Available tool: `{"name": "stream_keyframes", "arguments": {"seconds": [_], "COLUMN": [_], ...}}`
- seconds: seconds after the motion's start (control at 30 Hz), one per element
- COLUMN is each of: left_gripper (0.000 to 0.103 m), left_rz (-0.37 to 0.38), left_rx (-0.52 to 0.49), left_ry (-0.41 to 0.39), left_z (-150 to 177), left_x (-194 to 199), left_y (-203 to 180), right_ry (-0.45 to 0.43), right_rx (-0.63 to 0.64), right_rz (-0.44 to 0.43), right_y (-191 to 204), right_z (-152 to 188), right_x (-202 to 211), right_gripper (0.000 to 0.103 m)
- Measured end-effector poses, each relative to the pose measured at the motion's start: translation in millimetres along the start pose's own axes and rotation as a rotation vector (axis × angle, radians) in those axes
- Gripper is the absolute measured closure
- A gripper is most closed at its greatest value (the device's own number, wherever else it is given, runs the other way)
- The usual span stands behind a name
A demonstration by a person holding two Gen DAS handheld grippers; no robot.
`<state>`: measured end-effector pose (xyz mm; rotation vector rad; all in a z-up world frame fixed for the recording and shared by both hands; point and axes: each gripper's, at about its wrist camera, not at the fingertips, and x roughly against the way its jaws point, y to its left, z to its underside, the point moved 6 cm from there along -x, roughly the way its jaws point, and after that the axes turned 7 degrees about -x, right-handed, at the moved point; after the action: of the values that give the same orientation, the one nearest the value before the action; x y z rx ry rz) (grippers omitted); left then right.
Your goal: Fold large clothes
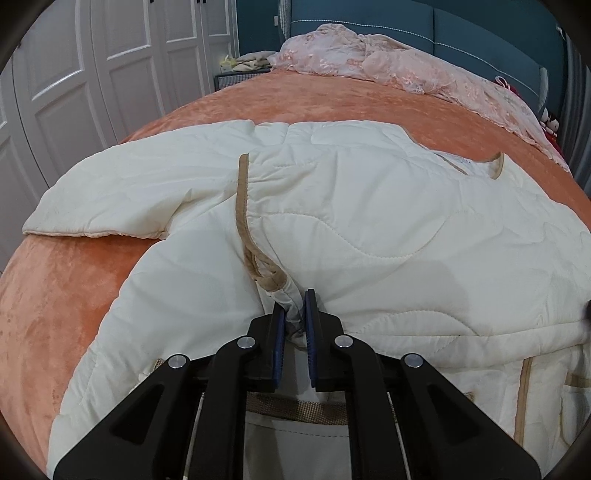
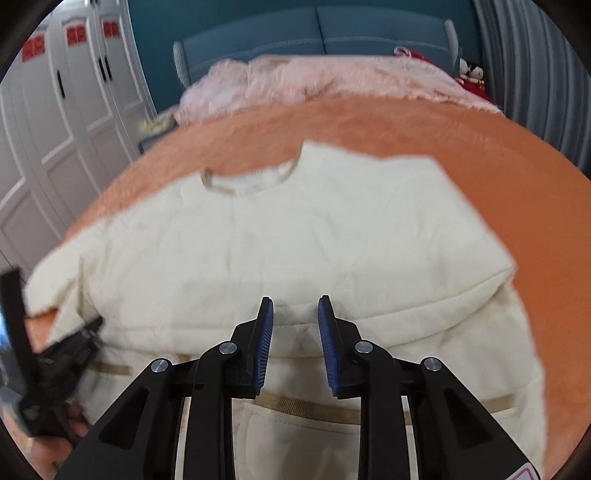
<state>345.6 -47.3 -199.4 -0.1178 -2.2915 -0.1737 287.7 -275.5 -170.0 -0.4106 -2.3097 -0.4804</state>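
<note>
A cream quilted jacket (image 1: 369,221) with tan trim lies spread on the bed, its neckline (image 2: 251,184) at the far side. A sleeve (image 1: 122,199) stretches out to the left. My left gripper (image 1: 295,300) is shut on a bunched, tan-trimmed edge (image 1: 271,278) of the jacket, near its lower middle. Over the front of the jacket (image 2: 295,240), my right gripper (image 2: 295,306) is open with nothing between its blue pads. The right wrist view is blurred; the left gripper (image 2: 55,358) shows at its left edge.
The bed has an orange plush cover (image 1: 55,314). A pink lace blanket (image 1: 388,62) is heaped against the blue headboard (image 1: 443,26). White wardrobe doors (image 1: 92,74) stand to the left. A soft toy (image 2: 471,72) sits at the far right corner.
</note>
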Motion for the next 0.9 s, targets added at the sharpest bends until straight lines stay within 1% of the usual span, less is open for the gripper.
{"name": "stream_keyframes", "arguments": {"seconds": [0.07, 0.13, 0.4, 0.47, 0.5, 0.53, 0.57, 0.6, 0.63, 0.67, 0.7, 0.73, 0.77, 0.8, 0.87, 0.9], "left_gripper": [0.094, 0.094, 0.093, 0.093, 0.091, 0.085, 0.073, 0.053, 0.044, 0.028, 0.018, 0.013, 0.01, 0.01, 0.01, 0.01], "left_rz": [0.0, -0.001, 0.011, 0.03, 0.063, 0.098, 0.144, 0.148, 0.139, 0.114, 0.091, 0.064, 0.015, -0.022, -0.06, -0.098], "left_rx": [0.0, -0.001, 0.015, 0.03, 0.058, 0.094, 0.151, 0.195, 0.225, 0.275, 0.325, 0.364, 0.397, 0.424, 0.468, 0.517], "left_ry": [-0.012, -0.022, -0.045, -0.042, -0.036, -0.027, -0.006, 0.006, 0.002, -0.021, -0.067, -0.105, -0.114, -0.106, -0.071, -0.028], "left_z": [2, 3, 6, 5, 3, 1, -1, -2, -3, -5, -7, -10, -10, -10, -9, -5], "left_x": [0, 0, -1, 0, 3, 6, 13, 20, 27, 41, 55, 65, 69, 68, 57, 44], "left_y": [-1, -2, -1, 0, 5, 11, 24, 40, 52, 77, 107, 136, 168, 197, 244, 283], "right_ry": [0.022, 0.037, 0.013, 0.015, 0.017, 0.017, 0.018, 0.015, 0.004, -0.022, -0.052, -0.08, -0.092, -0.105, -0.099, -0.087], "right_rx": [0.001, -0.019, 0.006, 0.006, 0.01, 0.014, 0.018, 0.026, 0.04, 0.052, 0.057, 0.059, 0.061, 0.07, 0.083, 0.087], "right_rz": [0.013, 0.004, 0.025, 0.026, 0.032, 0.036, 0.041, 0.054, 0.08, 0.094, 0.081, 0.045, 0.023, -0.005, -0.045, -0.063], "right_y": [-6, -11, -6, -6, -6, -6, -5, -3, 0, 6, 14, 26, 34, 46, 65, 74], "right_z": [8, 13, 27, 27, 27, 27, 27, 26, 24, 24, 24, 28, 31, 38, 51, 59], "right_x": [-15, -24, -25, -25, -25, -25, -23, -18, -10, 2, 14, 27, 34, 42, 49, 50], "right_gripper": [0.082, 0.082, 0.082, 0.082, 0.082, 0.082, 0.081, 0.08, 0.079, 0.074, 0.072, 0.069, 0.062, 0.059, 0.058, 0.058]}}
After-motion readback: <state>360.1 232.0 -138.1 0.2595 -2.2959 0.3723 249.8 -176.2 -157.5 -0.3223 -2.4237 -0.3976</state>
